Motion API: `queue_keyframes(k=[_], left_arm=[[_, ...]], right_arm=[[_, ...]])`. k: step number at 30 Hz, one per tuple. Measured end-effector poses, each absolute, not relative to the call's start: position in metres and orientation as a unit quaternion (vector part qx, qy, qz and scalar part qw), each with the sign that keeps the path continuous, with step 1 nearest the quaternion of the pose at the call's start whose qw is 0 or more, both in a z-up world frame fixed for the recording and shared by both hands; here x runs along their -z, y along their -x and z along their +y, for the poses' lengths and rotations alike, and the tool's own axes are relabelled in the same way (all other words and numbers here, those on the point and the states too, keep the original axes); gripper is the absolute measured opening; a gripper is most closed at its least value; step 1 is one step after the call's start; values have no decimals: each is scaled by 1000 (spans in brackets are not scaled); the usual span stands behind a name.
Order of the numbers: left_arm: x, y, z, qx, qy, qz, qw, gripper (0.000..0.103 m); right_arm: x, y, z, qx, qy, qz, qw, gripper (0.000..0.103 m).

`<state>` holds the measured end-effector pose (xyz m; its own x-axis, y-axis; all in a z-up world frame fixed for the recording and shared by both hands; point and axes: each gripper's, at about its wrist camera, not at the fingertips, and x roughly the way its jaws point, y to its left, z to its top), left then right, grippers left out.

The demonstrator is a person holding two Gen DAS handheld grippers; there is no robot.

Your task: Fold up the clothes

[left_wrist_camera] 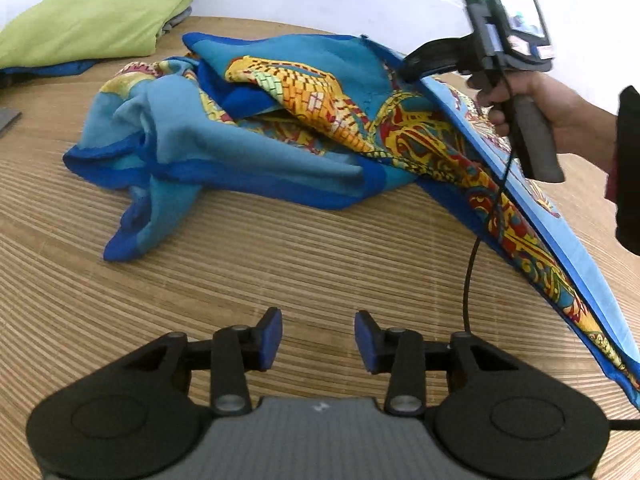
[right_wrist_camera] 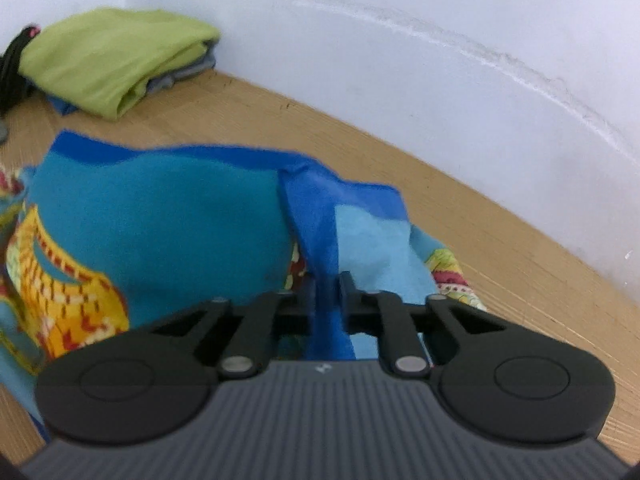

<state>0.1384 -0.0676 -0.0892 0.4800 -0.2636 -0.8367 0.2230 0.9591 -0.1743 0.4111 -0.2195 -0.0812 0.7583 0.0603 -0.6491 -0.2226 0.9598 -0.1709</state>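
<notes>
A blue cloth (left_wrist_camera: 248, 148) with a yellow and red pattern lies crumpled on the bamboo-mat table (left_wrist_camera: 280, 264). My left gripper (left_wrist_camera: 318, 342) hovers open over bare mat in front of the cloth, nothing between its blue pads. In the left wrist view a hand holds the right gripper (left_wrist_camera: 408, 68) at the cloth's far right edge, which is lifted and stretched taut toward the lower right. In the right wrist view the right gripper (right_wrist_camera: 327, 284) is shut on a dark blue hem of the cloth (right_wrist_camera: 160, 216), the fabric running down between its fingers.
A folded green garment (left_wrist_camera: 88, 24) lies on other folded clothes at the back left by the white wall (right_wrist_camera: 400, 60). A black cable (left_wrist_camera: 472, 256) hangs from the right gripper across the cloth. A dark flat object (left_wrist_camera: 8, 120) sits at the left edge.
</notes>
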Motion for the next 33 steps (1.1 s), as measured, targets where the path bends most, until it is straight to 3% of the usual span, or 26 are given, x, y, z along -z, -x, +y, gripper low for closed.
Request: queue_keyframes(k=[5, 11, 20, 25, 33], left_arm=[[85, -138, -65, 139, 20, 483, 864, 43], [54, -127, -55, 135, 43, 453, 880, 46], [6, -61, -26, 94, 84, 424, 897, 53], [17, -24, -57, 100, 78, 443, 888, 53], [52, 31, -123, 125, 8, 502, 856, 53]], right_arm=[[60, -380, -224, -127, 123, 315, 932, 4], [19, -277, -234, -311, 88, 288, 901, 3], [42, -51, -252, -545, 99, 392, 734, 4], [65, 24, -286, -579, 10, 460, 673, 4], [65, 104, -341, -484, -5, 462, 743, 11]])
